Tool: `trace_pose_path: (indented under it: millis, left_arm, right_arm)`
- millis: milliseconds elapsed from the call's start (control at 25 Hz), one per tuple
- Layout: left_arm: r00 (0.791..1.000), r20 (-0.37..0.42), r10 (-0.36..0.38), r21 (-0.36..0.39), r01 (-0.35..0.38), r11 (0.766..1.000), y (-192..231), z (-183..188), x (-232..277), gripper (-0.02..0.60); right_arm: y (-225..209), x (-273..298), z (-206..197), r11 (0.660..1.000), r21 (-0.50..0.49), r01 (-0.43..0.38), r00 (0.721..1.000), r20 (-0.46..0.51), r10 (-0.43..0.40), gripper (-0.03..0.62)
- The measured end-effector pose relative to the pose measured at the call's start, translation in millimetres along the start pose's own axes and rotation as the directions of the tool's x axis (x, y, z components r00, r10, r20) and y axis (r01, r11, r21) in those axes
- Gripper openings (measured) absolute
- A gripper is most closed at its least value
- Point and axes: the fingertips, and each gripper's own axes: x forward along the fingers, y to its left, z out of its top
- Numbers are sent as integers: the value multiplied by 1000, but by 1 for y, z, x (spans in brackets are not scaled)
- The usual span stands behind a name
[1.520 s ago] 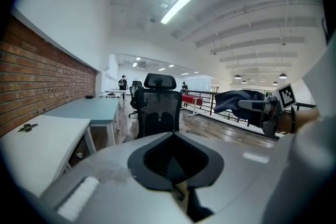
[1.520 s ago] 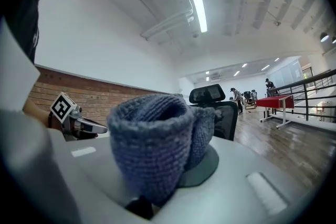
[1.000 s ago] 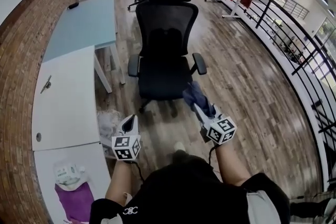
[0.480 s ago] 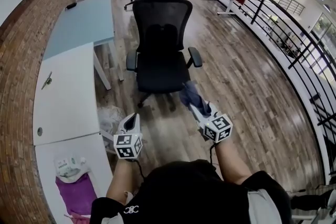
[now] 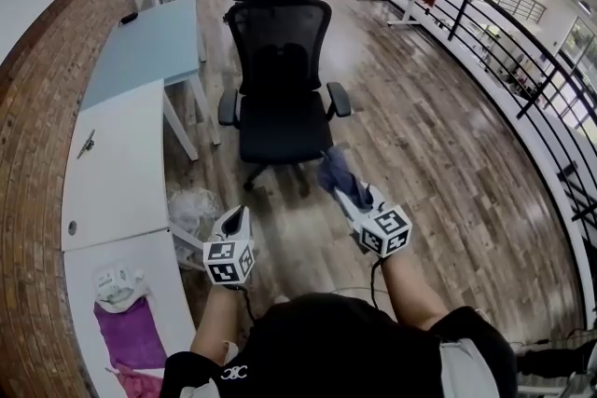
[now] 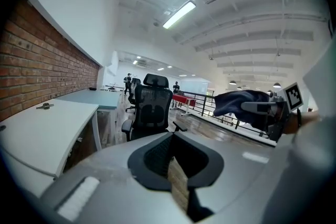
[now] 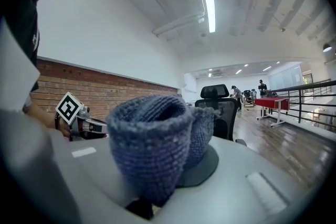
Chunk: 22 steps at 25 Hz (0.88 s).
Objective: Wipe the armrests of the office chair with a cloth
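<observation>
Blue cloth (image 5: 336, 172) clamped in right gripper (image 5: 348, 193) fingers, left gripper (image 5: 237, 215) fingers seemingly together, office chair (image 5: 278, 79) ahead, apart.

The jaws pinch a bunched blue-grey knitted cloth (image 7: 152, 149), its fold standing upright. Behind it, well apart, stands a black office chair (image 7: 224, 115). The left gripper (image 7: 100, 126) shows at left, before a brick wall (image 7: 121, 93).

Office chair (image 5: 280, 61) slightly higher in the head view, farther from the cloth (image 5: 336, 171) in the right claw (image 5: 343, 189).
</observation>
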Motion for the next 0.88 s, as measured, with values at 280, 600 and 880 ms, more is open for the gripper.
trace_pose_path:
  millis: [280,600,880]
  left_arm:
    - [1000,-25,19,66,-17,998,-46,-28,-8,6]
    - [999,-41,30,41,-28,999,-71,-28,-2,6]
    - [998,-57,19,62,-16,998,-64,-28,2,6]
  right_arm:
    - [-6,-40,-21,1000,-9,-15,1000,0,15,54]
    - [-17,-54,-11,998,-32,-59,998,24,59,52]
    - [-14,-46,-17,998,-39,-50,999,9,51,52]
